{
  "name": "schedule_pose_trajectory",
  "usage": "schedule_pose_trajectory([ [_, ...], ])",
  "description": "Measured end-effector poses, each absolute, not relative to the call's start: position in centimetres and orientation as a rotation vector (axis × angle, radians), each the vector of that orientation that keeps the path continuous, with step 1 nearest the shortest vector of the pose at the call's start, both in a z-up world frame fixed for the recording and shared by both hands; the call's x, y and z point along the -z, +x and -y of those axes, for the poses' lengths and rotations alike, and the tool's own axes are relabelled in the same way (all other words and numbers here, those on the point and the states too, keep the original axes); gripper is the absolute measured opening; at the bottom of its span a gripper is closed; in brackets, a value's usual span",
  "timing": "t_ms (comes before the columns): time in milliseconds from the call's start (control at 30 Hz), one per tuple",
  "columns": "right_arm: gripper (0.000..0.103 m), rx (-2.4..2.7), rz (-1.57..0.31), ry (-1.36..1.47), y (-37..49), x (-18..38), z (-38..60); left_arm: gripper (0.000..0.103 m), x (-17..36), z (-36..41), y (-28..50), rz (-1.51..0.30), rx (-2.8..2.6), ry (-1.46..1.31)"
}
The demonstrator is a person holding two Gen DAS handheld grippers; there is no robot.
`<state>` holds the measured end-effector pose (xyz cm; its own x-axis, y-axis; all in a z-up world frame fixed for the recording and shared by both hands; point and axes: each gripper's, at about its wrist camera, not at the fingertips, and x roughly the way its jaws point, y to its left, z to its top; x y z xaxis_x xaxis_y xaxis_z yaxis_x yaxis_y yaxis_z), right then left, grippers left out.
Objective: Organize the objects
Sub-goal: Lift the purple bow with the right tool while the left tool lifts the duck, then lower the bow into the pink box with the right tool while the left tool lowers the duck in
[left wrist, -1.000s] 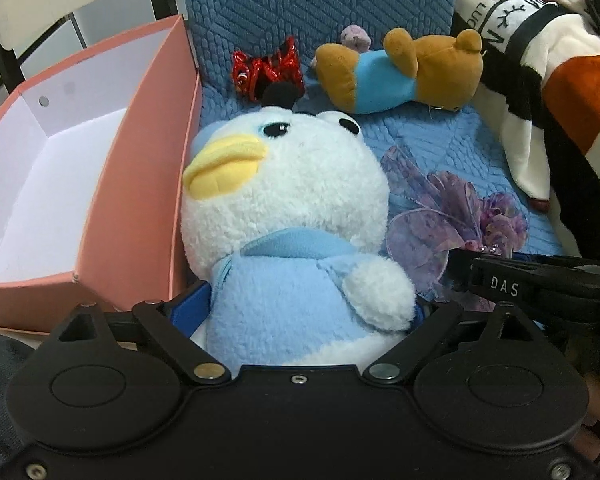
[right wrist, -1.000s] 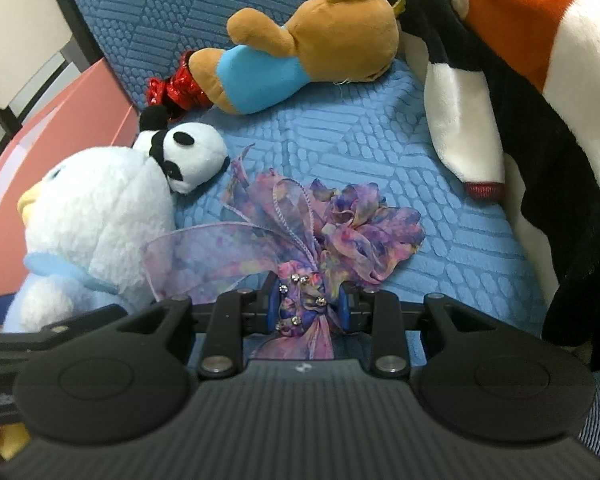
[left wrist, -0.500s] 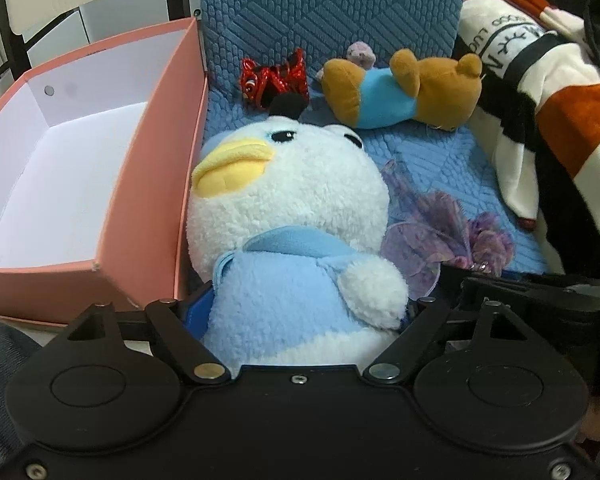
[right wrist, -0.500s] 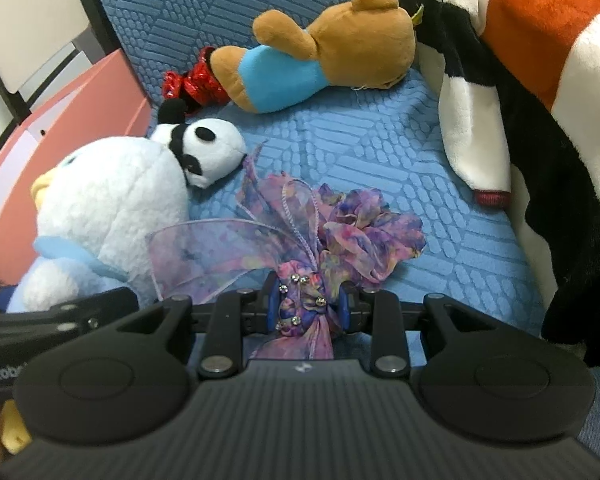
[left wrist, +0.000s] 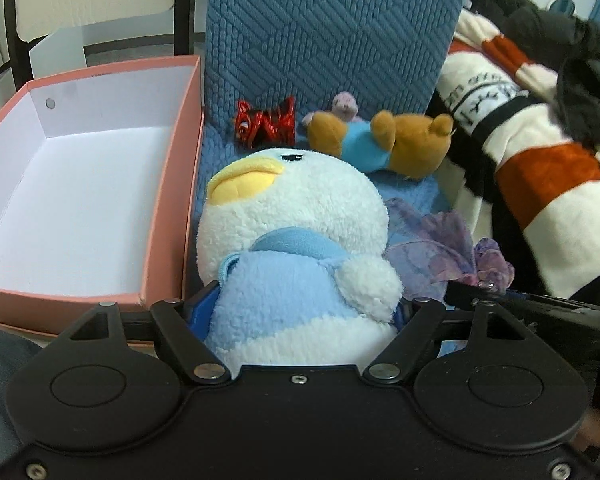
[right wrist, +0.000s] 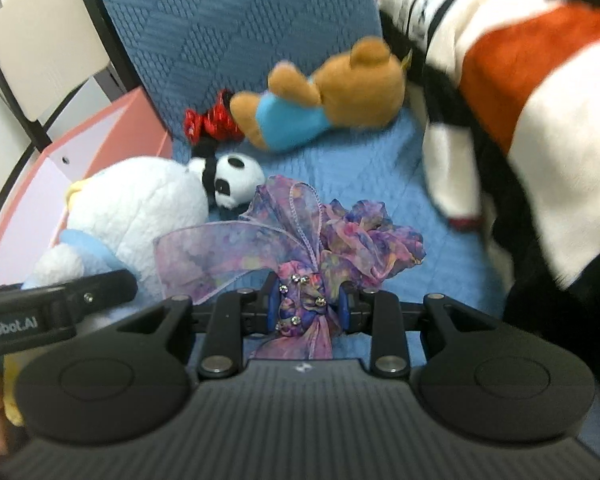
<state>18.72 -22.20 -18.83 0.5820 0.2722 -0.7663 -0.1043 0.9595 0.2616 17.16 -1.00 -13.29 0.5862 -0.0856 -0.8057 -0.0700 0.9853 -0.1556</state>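
My left gripper (left wrist: 300, 312) is shut on a white and blue plush penguin (left wrist: 296, 240) with a yellow beak, held upright just right of an open pink box (left wrist: 168, 200). My right gripper (right wrist: 306, 308) is shut on a purple ribbon bow (right wrist: 300, 240) with small gems, held above the blue quilted cushion (right wrist: 360, 172). The penguin also shows in the right wrist view (right wrist: 132, 208), left of the bow. The bow shows in the left wrist view (left wrist: 440, 248), right of the penguin.
A brown bear in a blue shirt (left wrist: 380, 144) and a red shiny bow (left wrist: 268, 124) lie at the back of the cushion. A small panda plush (right wrist: 232, 180) lies behind the penguin. A striped orange, white and black blanket (left wrist: 540, 160) is heaped on the right.
Both grippers have risen and drawn back with their loads. The penguin and the bow sit higher above the cushion, and more of the pink box's inside shows.
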Motion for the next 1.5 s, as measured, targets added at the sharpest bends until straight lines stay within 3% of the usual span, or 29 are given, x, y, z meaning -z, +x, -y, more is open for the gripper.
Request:
schedule_pose_trajectory([
  [567,0.031,-0.246,-0.831,0.215,19.3,10.2,21.4,0.076,5.3,-2.3,18.2,-0.829,0.068,-0.213],
  [1033,0.031,-0.34,-0.742,0.187,21.0,3.7,15.2,0.076,-0.7,-12.0,19.3,-0.708,-0.02,-0.241],
  [1500,0.031,-0.481,-0.738,0.152,22.4,2.2,5.4,0.076,-0.5,-22.8,18.2,-0.668,-0.125,-0.306],
])
